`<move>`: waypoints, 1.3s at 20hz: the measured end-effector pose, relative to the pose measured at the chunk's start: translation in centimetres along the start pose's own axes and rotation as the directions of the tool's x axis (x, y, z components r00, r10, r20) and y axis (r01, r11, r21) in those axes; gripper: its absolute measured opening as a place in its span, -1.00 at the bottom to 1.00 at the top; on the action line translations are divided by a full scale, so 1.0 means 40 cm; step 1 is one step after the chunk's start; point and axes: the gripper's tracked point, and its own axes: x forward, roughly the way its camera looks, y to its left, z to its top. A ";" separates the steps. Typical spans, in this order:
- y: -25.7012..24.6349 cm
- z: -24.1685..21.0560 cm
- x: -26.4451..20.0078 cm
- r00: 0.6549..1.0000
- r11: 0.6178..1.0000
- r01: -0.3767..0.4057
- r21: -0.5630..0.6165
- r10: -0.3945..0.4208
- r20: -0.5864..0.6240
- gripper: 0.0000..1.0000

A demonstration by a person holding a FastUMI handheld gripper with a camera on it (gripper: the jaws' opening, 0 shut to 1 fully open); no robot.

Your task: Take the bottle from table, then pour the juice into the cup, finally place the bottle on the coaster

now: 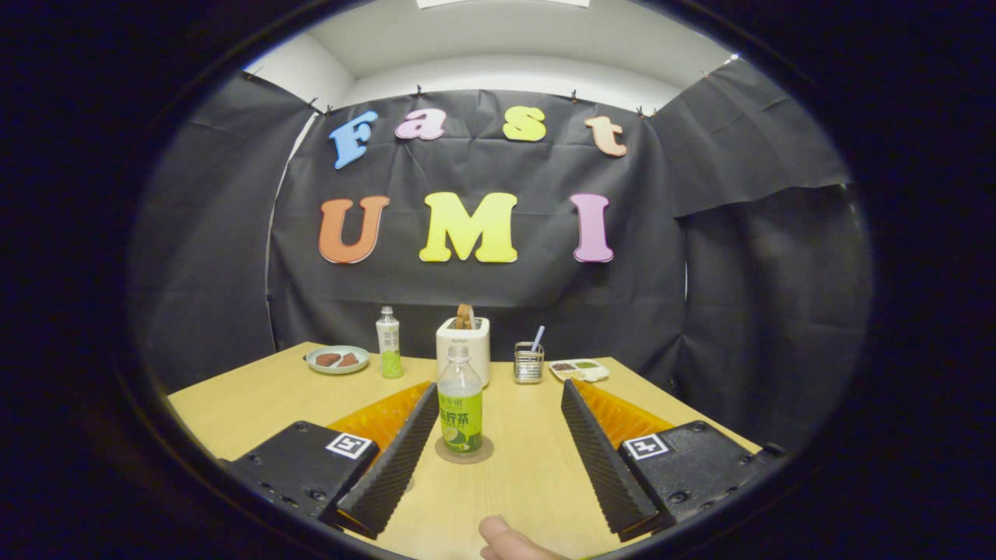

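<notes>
Bottle upright on coaster, claw agape.

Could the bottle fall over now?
It might. The bottle stands upright on the coaster, close to one finger of the open gripper, so a sideways wobble could knock it. The white toaster and glass cup stand just beyond, and a falling bottle could roll into them. A fingertip near the gripper could get bumped too.

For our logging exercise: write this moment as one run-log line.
gripper: open, empty | bottle: upright on coaster, between fingers, untouched | stage: cannot tell
</notes>
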 end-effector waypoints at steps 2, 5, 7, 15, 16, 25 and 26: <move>-0.010 0.010 -0.076 1.000 1.000 -0.016 -0.002 0.016 0.017 1.00; -0.046 0.009 -0.181 0.999 1.000 -0.022 0.003 0.021 0.036 1.00; -0.082 -0.006 -0.239 0.999 1.000 -0.010 0.023 0.009 0.033 1.00; -0.139 -0.098 -0.394 0.997 0.996 -0.083 0.037 0.083 -0.009 1.00; -0.144 -0.109 -0.410 0.996 0.996 -0.087 0.016 0.087 -0.021 1.00; -0.213 -0.094 -0.501 0.999 0.999 -0.036 -0.038 0.034 -0.036 1.00; -0.239 -0.090 -0.502 0.999 1.000 0.004 -0.027 -0.005 -0.036 1.00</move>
